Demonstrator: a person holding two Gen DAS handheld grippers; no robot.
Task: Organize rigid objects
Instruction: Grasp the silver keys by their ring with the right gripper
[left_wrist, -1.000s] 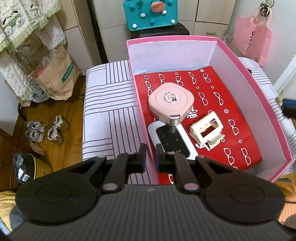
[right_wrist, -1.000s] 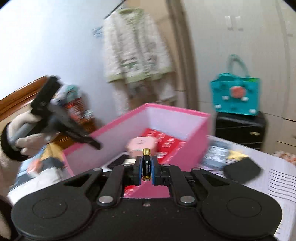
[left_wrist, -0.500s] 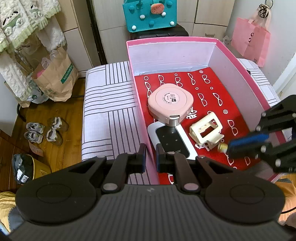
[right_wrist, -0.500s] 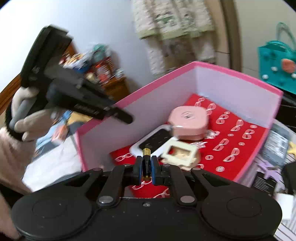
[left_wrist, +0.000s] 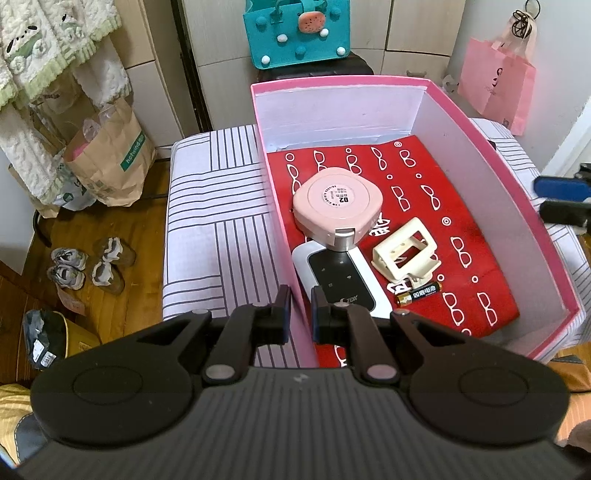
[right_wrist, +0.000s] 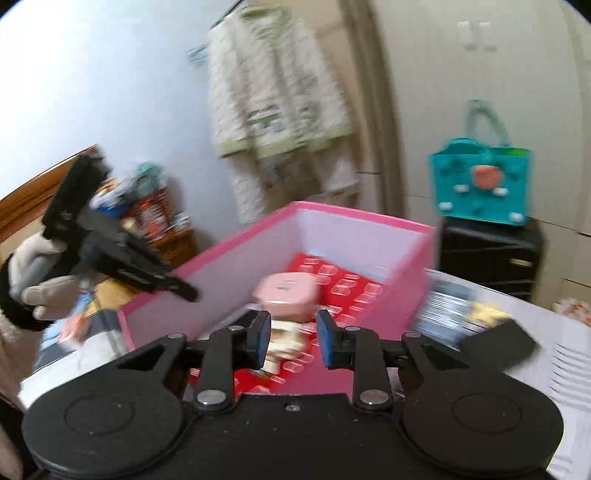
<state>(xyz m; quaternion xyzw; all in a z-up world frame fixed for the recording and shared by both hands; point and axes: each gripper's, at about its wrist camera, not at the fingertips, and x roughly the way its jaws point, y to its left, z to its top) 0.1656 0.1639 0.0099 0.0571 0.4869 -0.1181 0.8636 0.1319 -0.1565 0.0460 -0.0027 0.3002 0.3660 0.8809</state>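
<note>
A pink box (left_wrist: 461, 83) with a red patterned lining stands on the striped table. In it lie a pink rounded case (left_wrist: 338, 201), a white device with a black panel (left_wrist: 338, 280), a cream clip-like part (left_wrist: 404, 254) and a black and gold battery (left_wrist: 417, 293). My left gripper (left_wrist: 300, 314) is shut on the box's left wall at its near corner. My right gripper (right_wrist: 293, 338) is open and empty, outside the box's right side; its fingertips (left_wrist: 561, 186) show at the right edge of the left wrist view. The box also shows in the right wrist view (right_wrist: 354, 218).
A teal bag (left_wrist: 295, 31) sits on a black case behind the box. A pink bag (left_wrist: 496, 86) hangs at the right. A paper bag (left_wrist: 110, 162) and shoes (left_wrist: 88, 264) are on the floor at the left. Dark flat items (right_wrist: 498, 343) lie on the table right of the box.
My right gripper has opened and let go of the battery, which now lies in the box by the cream part. The right gripper has pulled back out of the box.
</note>
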